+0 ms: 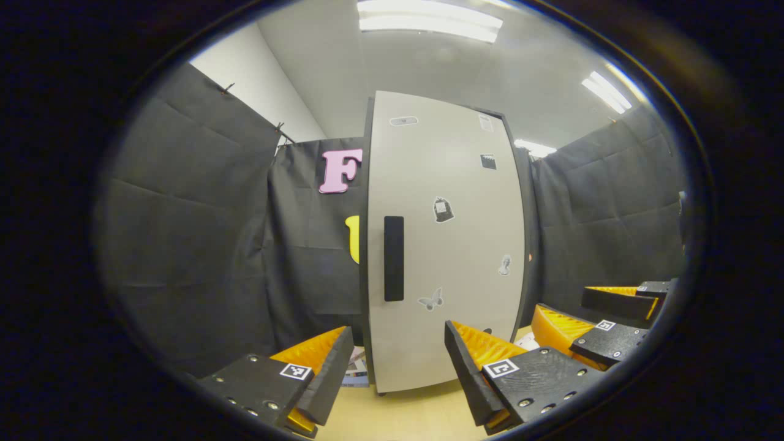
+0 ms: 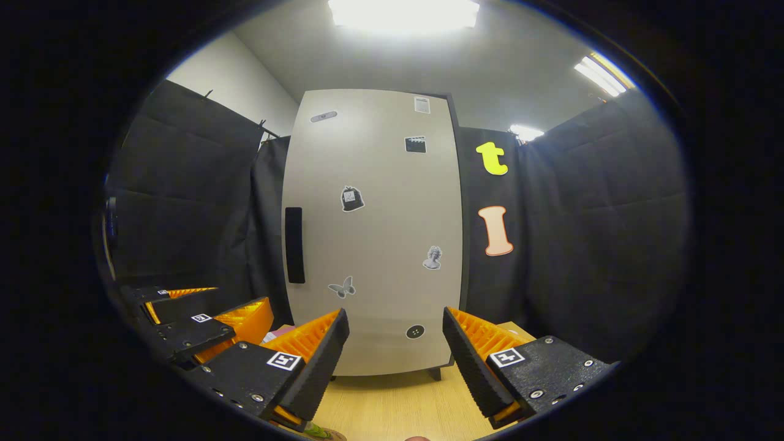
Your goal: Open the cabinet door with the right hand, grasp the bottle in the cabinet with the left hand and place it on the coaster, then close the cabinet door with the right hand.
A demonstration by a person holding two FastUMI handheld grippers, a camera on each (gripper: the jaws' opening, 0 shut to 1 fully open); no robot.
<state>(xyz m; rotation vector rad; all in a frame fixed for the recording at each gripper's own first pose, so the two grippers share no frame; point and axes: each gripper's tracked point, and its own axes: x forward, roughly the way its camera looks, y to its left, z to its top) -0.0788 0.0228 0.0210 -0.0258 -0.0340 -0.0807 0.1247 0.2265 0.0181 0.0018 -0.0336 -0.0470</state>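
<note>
One cabinet stood upright on the pale wooden table, its single door closed flat, light grey with a dark frame edge. One black vertical handle sat near the door's left edge. Stickers on the door: seven counted in the right gripper view, among them a butterfly, a bust, a clapperboard, a dark bag shape and a round button; their print was too small to read. The left gripper hung released, fingers spread wide with nothing between them, facing the handle side of the door and apart from it. The right gripper was likewise released and empty, facing the door's lower middle, not touching. Each gripper appeared at the edge of the other's view, side by side. Small square coded markers sat on the finger mounts. Some papers lay at the cabinet's foot.
</note>
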